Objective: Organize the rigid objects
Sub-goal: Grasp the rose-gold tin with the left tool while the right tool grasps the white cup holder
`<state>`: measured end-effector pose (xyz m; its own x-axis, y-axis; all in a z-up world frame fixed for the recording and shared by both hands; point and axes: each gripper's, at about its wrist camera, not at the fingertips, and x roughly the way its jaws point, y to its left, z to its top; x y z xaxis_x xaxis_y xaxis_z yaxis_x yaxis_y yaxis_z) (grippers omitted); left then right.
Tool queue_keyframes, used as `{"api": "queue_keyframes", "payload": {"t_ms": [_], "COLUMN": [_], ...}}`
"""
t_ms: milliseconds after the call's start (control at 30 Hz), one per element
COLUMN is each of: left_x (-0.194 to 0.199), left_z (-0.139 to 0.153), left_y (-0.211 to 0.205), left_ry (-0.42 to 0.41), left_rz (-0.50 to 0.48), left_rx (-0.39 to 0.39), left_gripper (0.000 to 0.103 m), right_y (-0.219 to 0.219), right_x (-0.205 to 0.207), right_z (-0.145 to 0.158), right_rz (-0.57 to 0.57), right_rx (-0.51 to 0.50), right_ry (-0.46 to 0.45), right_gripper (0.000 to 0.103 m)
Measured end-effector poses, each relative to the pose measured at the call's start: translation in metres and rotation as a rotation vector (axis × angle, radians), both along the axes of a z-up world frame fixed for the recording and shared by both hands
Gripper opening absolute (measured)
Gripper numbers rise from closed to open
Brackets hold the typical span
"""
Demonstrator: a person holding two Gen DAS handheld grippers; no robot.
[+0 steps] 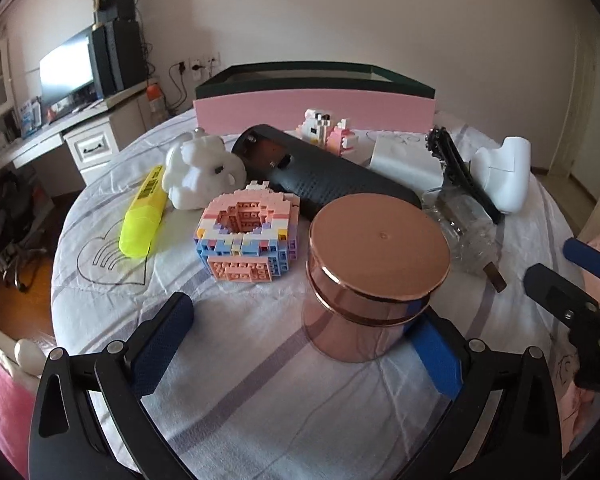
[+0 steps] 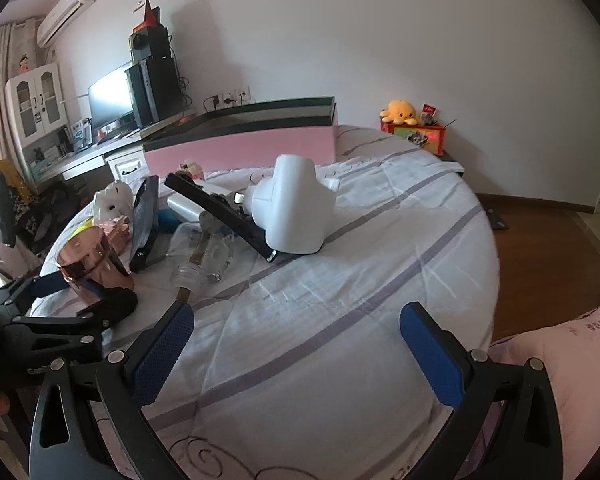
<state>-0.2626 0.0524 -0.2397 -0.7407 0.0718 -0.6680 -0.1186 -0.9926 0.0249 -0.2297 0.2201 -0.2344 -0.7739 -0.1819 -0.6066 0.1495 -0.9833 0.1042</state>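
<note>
**Copper tin between spread fingers**

The left gripper [image 1: 300, 344] is spread wide around the shiny copper-coloured round metal tin [image 1: 374, 276], which stands upright on the white striped bedsheet [image 1: 260, 380]; only its right blue pad [image 1: 436, 356] is seen against the tin. Just beyond lies the pastel brick-built ring [image 1: 246, 236]. The right gripper [image 2: 296, 356] is held wide open over bare sheet, well right of the tin.

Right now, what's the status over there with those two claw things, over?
Left gripper open, fingers either side of copper tin, not clamped. Right gripper open, empty over bedsheet. Brick donut, glass bottle crowd the tin.
</note>
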Motion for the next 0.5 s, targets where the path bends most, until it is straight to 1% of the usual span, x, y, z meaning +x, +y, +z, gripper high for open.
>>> {"api": "queue_keyframes", "payload": {"t_ms": [33, 100, 167, 200, 233, 267, 333, 400, 433, 467, 500], "left_x": [0.002, 0.004, 0.007, 0.007, 0.006, 0.005, 0.003, 0.0, -0.001, 0.0, 0.0], "left_z": [0.0, 0.0, 0.004, 0.005, 0.006, 0.008, 0.01, 0.01, 0.01, 0.011, 0.011], "left_y": [0.002, 0.003, 0.004, 0.006, 0.005, 0.004, 0.003, 0.003, 0.001, 0.001, 0.001], "left_ry": [0.012, 0.026, 0.039, 0.045, 0.046, 0.049, 0.041, 0.035, 0.035, 0.037, 0.038], "left_rz": [0.0, -0.004, -0.019, -0.029, -0.03, -0.033, -0.045, -0.045, -0.051, -0.055, -0.056], "left_rx": [-0.008, -0.007, 0.01, 0.019, 0.017, 0.017, 0.032, 0.05, 0.051, 0.049, 0.046], "left_gripper": [0.103, 0.099, 0.084, 0.08, 0.072, 0.067, 0.061, 0.059, 0.055, 0.047, 0.047], "right_y": [0.002, 0.004, 0.003, 0.002, 0.002, 0.001, -0.004, -0.006, -0.005, -0.004, -0.004], "right_x": [-0.004, -0.006, -0.007, -0.007, -0.008, -0.009, -0.008, -0.008, -0.008, -0.008, -0.009], "right_z": [-0.002, -0.005, -0.005, -0.006, -0.006, -0.007, -0.008, -0.009, -0.009, -0.009, -0.008], "right_rz": [0.001, 0.005, 0.012, 0.013, 0.015, 0.019, 0.025, 0.025, 0.024, 0.024, 0.026], "right_rx": [0.001, 0.009, 0.022, 0.029, 0.035, 0.047, 0.085, 0.097, 0.089, 0.084, 0.086], "right_ry": [-0.004, -0.006, -0.005, -0.007, -0.006, -0.006, -0.005, 0.002, 0.0, -0.004, -0.007], "right_gripper": [0.103, 0.103, 0.103, 0.103, 0.103, 0.103, 0.103, 0.103, 0.103, 0.103, 0.103]}}
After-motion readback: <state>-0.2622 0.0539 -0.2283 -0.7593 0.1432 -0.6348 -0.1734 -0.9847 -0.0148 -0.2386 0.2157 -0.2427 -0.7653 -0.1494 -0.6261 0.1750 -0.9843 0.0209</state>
